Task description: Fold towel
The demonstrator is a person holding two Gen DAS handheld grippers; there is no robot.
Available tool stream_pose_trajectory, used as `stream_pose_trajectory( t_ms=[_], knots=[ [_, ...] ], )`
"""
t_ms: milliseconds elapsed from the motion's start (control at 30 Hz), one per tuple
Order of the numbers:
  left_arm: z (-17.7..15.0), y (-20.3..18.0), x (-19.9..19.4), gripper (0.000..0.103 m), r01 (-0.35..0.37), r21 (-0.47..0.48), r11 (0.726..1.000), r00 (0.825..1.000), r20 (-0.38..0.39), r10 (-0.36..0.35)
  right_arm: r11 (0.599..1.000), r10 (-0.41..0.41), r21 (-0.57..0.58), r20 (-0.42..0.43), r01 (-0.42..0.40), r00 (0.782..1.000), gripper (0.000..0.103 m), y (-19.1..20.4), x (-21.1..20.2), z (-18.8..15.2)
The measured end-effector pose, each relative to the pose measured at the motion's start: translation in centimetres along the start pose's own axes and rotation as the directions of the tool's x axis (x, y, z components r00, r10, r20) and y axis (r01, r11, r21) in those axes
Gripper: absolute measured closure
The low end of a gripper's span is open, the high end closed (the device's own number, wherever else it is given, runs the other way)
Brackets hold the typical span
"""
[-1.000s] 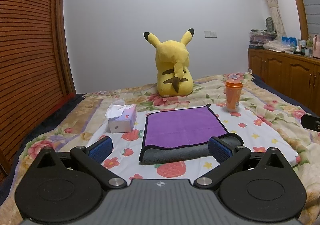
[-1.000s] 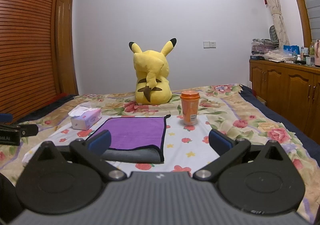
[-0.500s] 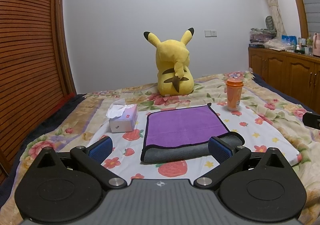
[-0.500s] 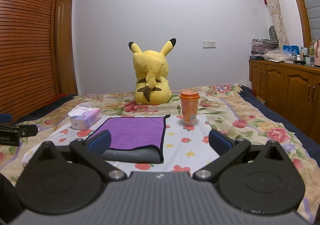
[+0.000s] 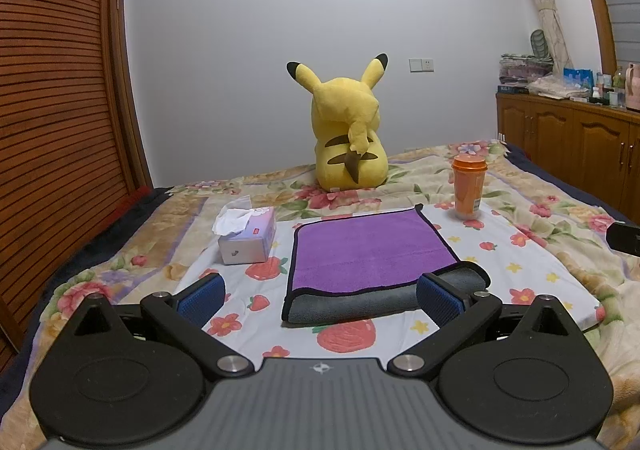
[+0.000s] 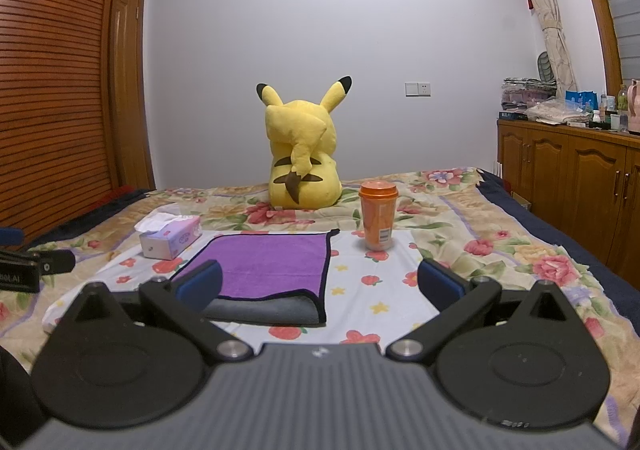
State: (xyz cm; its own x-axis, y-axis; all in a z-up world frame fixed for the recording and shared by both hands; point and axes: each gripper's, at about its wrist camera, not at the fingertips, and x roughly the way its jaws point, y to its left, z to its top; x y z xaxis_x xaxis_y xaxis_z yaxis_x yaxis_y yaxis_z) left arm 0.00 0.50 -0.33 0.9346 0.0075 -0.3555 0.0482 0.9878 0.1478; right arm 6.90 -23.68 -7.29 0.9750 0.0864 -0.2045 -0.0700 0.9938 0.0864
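Left wrist view: the left tool (image 5: 318, 296) hangs spread wide and empty above the bed (image 5: 532, 266). The towel (image 5: 370, 250) lies straight ahead of it, purple side up, already doubled over, its grey underlayer showing along the near edge just beyond the fingertips. A tissue box (image 5: 248, 236) sits ahead to the left, an orange cup (image 5: 468, 185) ahead to the right, a yellow plush toy (image 5: 350, 137) farther back.

Right wrist view: the right tool (image 6: 318, 286) is likewise spread and holds nothing. The towel (image 6: 272, 266) lies ahead and to its left, with the near right corner between the fingers.

For another fold, I judge each tool should come low to its own near corner, pinch both layers together, then lift evenly so the edges stay aligned, steering clear of the cup.
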Motion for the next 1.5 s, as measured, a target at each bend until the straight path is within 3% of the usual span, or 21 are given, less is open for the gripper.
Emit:
stream_pose_trajectory(
  t_ms=[1033, 1500],
  knots=[
    [-0.9, -0.2, 0.3, 0.000, 0.002, 0.002, 1.000, 1.000, -0.019, -0.002, 1.000, -0.002, 0.000, -0.003, 0.002, 1.000, 0.000, -0.3, -0.1, 0.0],
    [-0.7, 0.6, 3.2, 0.000, 0.017, -0.006, 1.000, 0.997, -0.077, -0.017, 1.000, 0.003, -0.025, -0.050, -0.004, 0.999, 0.000, 0.5, 2.5, -0.5]
  ],
)
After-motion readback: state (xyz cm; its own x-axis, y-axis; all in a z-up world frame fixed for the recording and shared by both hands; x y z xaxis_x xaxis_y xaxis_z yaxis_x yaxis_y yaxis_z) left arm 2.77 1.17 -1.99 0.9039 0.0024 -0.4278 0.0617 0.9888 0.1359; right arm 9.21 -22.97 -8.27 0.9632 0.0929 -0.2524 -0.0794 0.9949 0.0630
